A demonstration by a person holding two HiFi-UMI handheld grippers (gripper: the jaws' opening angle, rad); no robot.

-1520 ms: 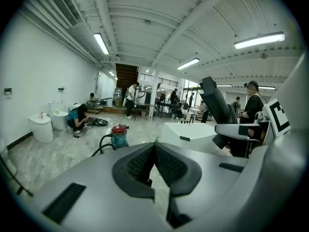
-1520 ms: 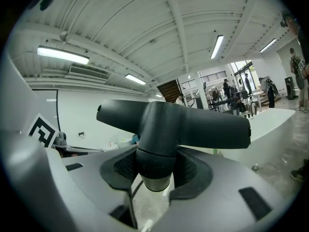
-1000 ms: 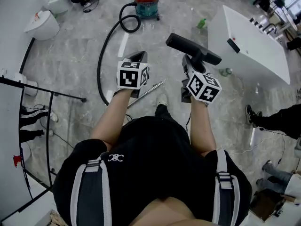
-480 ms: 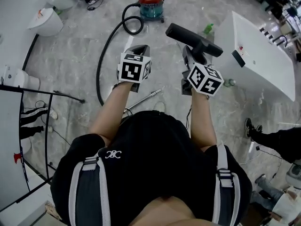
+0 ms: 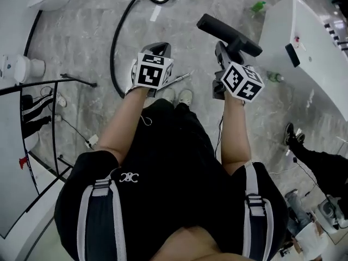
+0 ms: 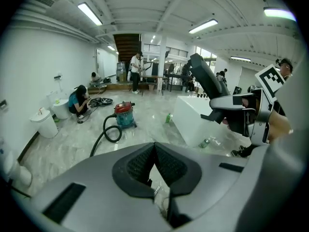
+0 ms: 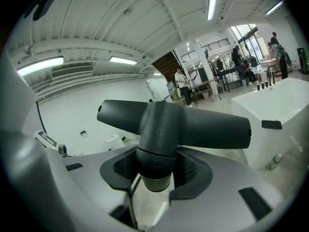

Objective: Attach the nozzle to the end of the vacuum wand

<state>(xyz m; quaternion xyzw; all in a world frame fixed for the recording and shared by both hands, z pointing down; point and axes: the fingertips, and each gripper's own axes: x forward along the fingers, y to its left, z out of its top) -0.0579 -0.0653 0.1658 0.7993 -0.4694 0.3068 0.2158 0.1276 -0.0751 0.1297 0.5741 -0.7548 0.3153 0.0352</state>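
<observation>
The black T-shaped nozzle (image 5: 228,33) sticks out ahead of my right gripper (image 5: 222,49), which is shut on its neck. In the right gripper view the nozzle (image 7: 174,124) fills the middle, its collar squeezed between the pads of the right gripper (image 7: 157,170). The thin metal wand (image 5: 179,79) lies on the grey floor, its end just right of my left gripper (image 5: 156,48). In the left gripper view the left gripper (image 6: 154,151) is shut with nothing in it, and a bit of the wand (image 6: 156,190) shows below the pads. The black hose (image 5: 116,42) curves away from the wand.
A white table (image 5: 307,42) stands at the right, with a bottle (image 5: 274,78) on the floor beside it. A black metal stand (image 5: 54,118) is at the left. The red vacuum (image 6: 124,115) sits farther off. Several people are at the back of the room.
Both grippers have come down and forward over the floor, and the view has tipped down, so the vacuum has left the top edge. The wand's end now lies beside the left gripper.
</observation>
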